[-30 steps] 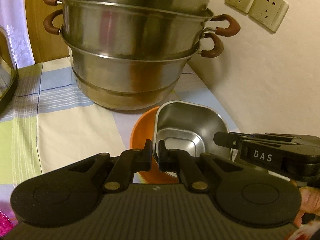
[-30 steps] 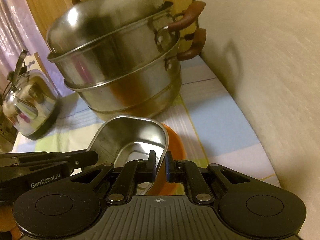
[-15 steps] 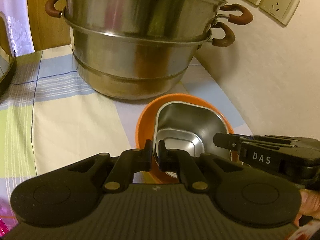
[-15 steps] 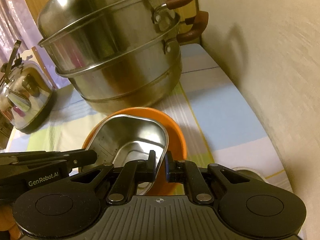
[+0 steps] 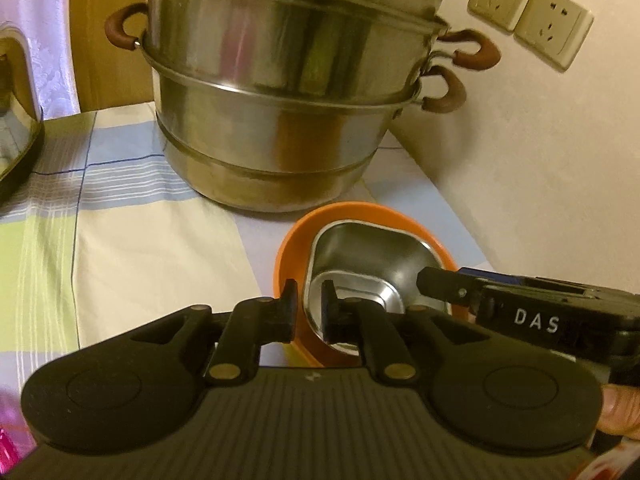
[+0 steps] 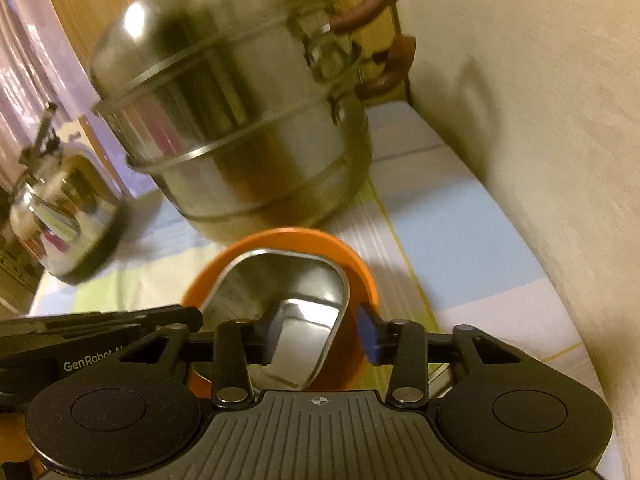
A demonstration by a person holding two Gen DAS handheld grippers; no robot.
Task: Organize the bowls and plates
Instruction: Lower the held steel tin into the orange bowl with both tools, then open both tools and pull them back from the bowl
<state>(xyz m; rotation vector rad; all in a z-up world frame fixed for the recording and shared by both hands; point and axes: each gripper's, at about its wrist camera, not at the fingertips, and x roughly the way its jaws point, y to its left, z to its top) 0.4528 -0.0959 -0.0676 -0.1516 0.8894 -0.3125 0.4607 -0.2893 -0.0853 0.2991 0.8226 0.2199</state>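
Note:
A square steel bowl (image 5: 368,276) sits inside an orange bowl (image 5: 292,248) on the checked cloth, in front of a big steamer pot. My left gripper (image 5: 309,312) straddles the near-left rims of both bowls, its jaws slightly apart with a small gap showing. In the right wrist view, the steel bowl (image 6: 288,292) rests in the orange bowl (image 6: 320,240). My right gripper (image 6: 320,340) is open wide, its fingers on either side of the steel bowl's near-right rim. Each gripper shows at the side of the other's view.
A large stacked steel steamer pot (image 5: 280,92) with brown handles stands just behind the bowls. A steel kettle (image 6: 60,216) stands far left. The wall (image 5: 540,160) with two sockets runs close on the right. The checked tablecloth (image 5: 120,240) covers the table.
The steel bowl came down into the orange bowl. My right gripper opened wide and let go of the steel bowl's rim. My left gripper's jaws parted slightly.

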